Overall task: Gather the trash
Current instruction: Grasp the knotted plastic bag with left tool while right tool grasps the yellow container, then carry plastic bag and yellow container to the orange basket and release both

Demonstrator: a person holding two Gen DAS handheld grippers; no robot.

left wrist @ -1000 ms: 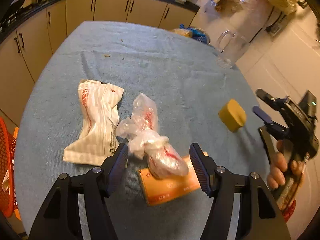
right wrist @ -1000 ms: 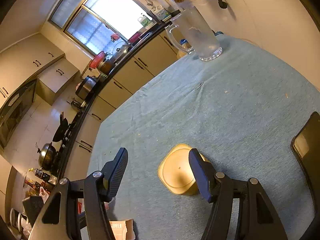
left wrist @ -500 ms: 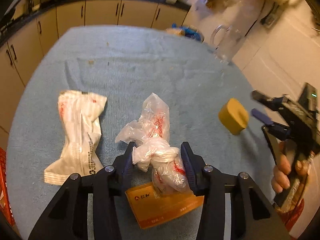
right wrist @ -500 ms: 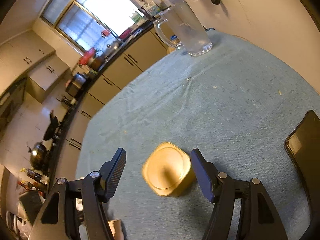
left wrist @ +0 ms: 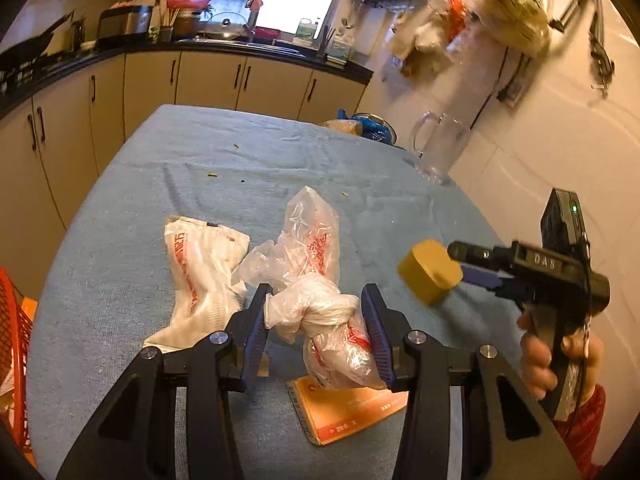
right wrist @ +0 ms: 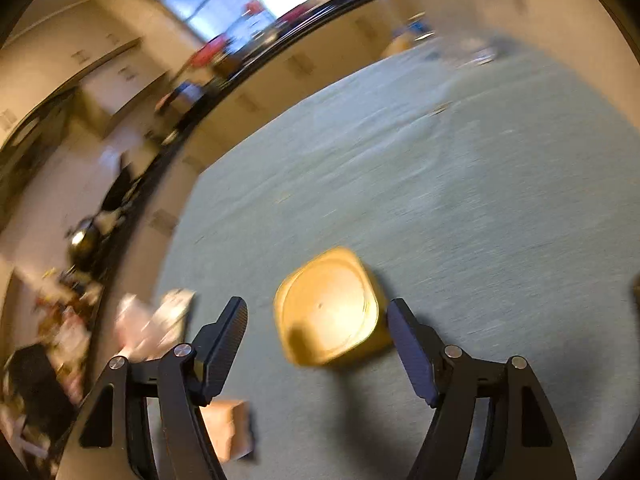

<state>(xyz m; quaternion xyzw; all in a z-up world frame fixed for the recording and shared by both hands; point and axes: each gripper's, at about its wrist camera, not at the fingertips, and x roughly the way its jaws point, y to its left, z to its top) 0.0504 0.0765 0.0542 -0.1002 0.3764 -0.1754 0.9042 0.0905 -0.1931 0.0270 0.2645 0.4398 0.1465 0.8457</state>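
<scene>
My left gripper [left wrist: 316, 324] is shut on a knotted clear plastic bag with red print [left wrist: 320, 312] and holds it up off the blue tablecloth [left wrist: 240, 176]. A white wrapper with red print [left wrist: 200, 272] lies to its left and an orange card packet [left wrist: 348, 408] lies under the bag. My right gripper [right wrist: 318, 344] is open, its fingers on either side of a yellow plastic tub [right wrist: 328, 308] lying on the cloth. The tub [left wrist: 430, 270] and the right gripper [left wrist: 468, 264] also show at the right of the left wrist view. The right wrist view is blurred.
A glass jug [left wrist: 438, 148] stands at the table's far right by the wall. A blue bag with food [left wrist: 368, 128] lies at the far edge. An orange basket [left wrist: 14, 332] stands off the table's left side. Kitchen cabinets [left wrist: 160, 80] run behind.
My left gripper closed on the knotted bag and lifted it off the orange packet. My right gripper moved in around the yellow tub and stays open.
</scene>
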